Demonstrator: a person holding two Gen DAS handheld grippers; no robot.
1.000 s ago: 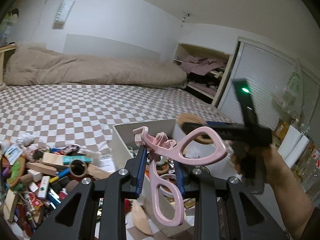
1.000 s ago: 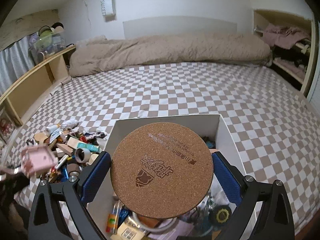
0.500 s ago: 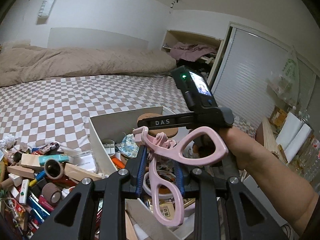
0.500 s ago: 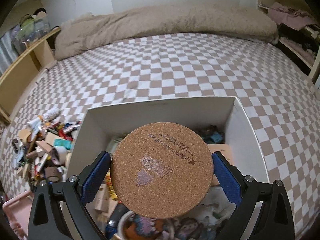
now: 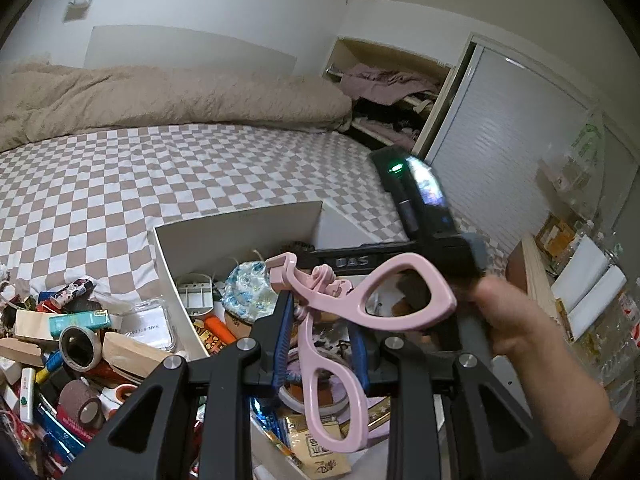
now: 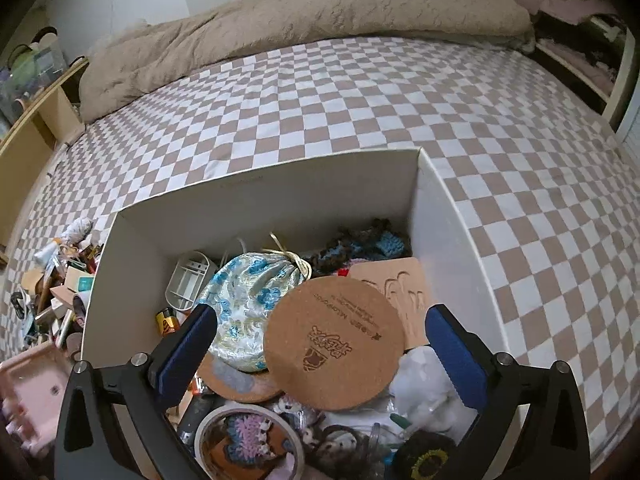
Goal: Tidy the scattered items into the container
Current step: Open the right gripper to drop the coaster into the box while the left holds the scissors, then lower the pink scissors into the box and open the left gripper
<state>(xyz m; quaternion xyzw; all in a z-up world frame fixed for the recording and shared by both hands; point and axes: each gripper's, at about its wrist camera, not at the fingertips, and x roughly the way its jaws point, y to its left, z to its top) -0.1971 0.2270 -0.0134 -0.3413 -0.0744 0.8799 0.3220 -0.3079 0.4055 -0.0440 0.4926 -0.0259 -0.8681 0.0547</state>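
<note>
The left gripper clamps a pink plastic eyelash curler above the white rectangular box. The right gripper gapes, with the round cork coaster lying loose below. The curler's open loop handle could snag a finger on release.

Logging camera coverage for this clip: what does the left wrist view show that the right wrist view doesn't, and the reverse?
Only the left wrist view shows the pink eyelash curler clamped between the left gripper fingers, the person's right hand, and the closet shelves.

Only the right wrist view shows the open right gripper, the cork coaster lying free in the box, and the carved wooden board.

Both show the white box, the floral pouch, the scattered pile and the checkered bed.
</note>
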